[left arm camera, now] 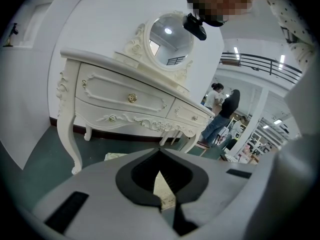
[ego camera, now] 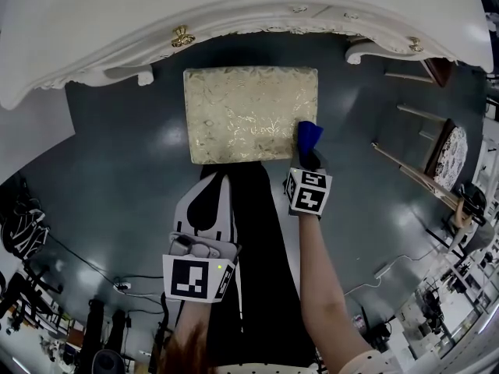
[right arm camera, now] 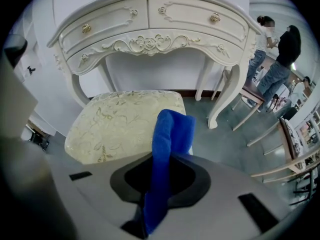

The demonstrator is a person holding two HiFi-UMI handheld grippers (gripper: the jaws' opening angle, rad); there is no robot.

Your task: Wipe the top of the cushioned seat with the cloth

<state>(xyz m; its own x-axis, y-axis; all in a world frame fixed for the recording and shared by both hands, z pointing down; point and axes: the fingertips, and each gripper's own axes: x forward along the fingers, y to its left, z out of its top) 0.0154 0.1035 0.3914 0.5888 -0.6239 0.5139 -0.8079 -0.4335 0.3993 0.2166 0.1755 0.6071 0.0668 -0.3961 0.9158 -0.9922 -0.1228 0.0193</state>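
The right gripper [right arm camera: 160,186] has its fingers clamped on the blue cloth [right arm camera: 170,134]. The cloth passes between the dark pads, and its folded upper end stands up beyond the fingertips. In the head view the cloth [ego camera: 309,136] is at the right edge of the cushioned seat [ego camera: 242,111], close to the near right corner. Part of it overlaps the patterned top and part hangs out past the edge. It seems to rest on the cushion, though the steep angle leaves the contact unsure.

The left gripper [left arm camera: 162,194] has its fingers together with nothing between them; only a thin wedge of the seat shows through. In the head view it is held low by the person's body, well apart from the seat.

The seat's top is bare from the cloth leftward, right across to the far left corner. Its far edge lies just under the curved front of the white dressing table [ego camera: 117,22], whose legs [right arm camera: 220,94] stand near the two far corners. The dark floor [ego camera: 117,170] is open to the left of the seat and along its near edge. To the right, wooden chairs [ego camera: 437,150] stand well apart from it.
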